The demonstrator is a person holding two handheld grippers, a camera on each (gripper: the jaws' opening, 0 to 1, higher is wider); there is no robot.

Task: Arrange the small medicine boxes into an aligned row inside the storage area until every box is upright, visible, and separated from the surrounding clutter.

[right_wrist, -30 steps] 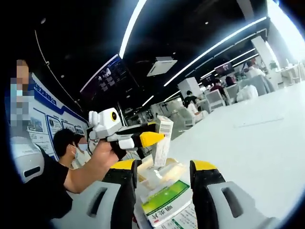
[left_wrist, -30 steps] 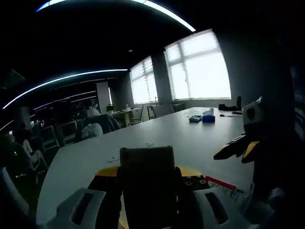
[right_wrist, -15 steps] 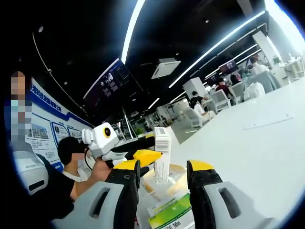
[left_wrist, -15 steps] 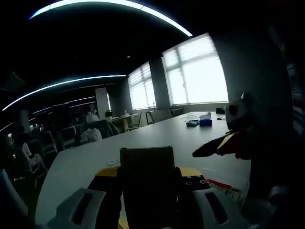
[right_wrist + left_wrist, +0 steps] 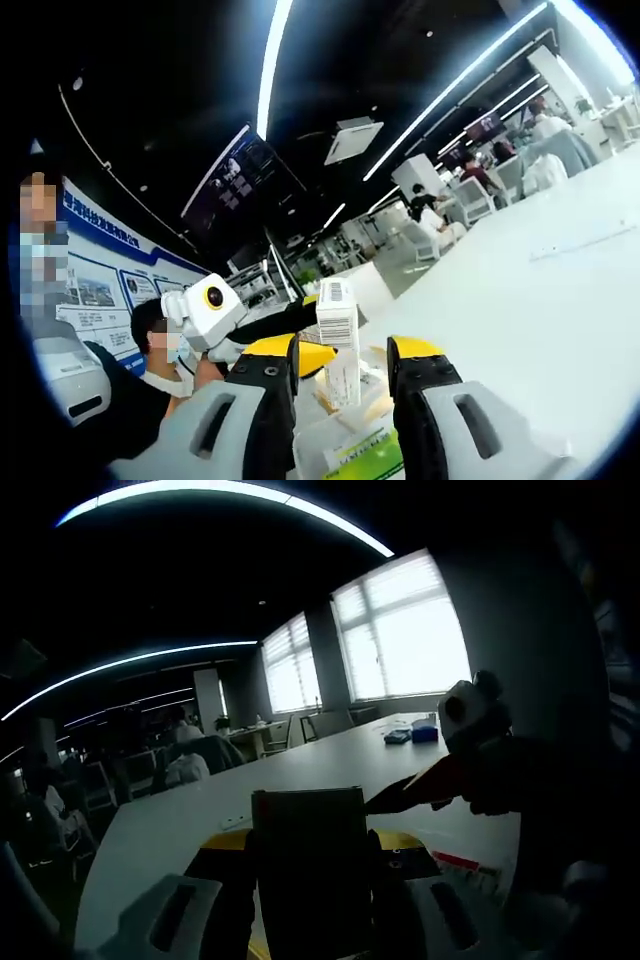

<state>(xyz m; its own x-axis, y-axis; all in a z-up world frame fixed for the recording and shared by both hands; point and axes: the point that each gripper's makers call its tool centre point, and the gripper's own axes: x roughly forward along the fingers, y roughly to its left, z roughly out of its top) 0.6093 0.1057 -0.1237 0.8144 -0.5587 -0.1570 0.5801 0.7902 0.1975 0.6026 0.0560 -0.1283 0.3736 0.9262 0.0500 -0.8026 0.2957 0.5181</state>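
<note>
Right gripper view looks across a long white table (image 5: 520, 300) that runs off toward rows of chairs and seated people in a big office under ceiling light strips, and low in that view a shallow pale tray (image 5: 375, 400) with cardboard flaps serves as the storage area. The left gripper (image 5: 315, 355) reaches in from the left with its yellow-tipped jaws closed on a small white medicine box (image 5: 338, 335), which it holds upright over the tray, barcode end up. The right gripper (image 5: 340, 365) has its jaws spread apart with nothing between them, and the held box sits in the gap beyond their tips. A green-labelled box (image 5: 372, 458) lies flat just below, at the near edge of the tray, so it is not yet upright. In the left gripper view the same held box (image 5: 308, 850) shows as a dark slab pinched between the jaws, and the right gripper (image 5: 400, 792) comes in from the right beside it. I judge these cartons to be light, thin card that dents under a hard squeeze and tips easily when stood on end, so a grip across the broad faces near the middle seems best. The flat green carton and the tray flaps crowd the spot where the box should stand.
</note>
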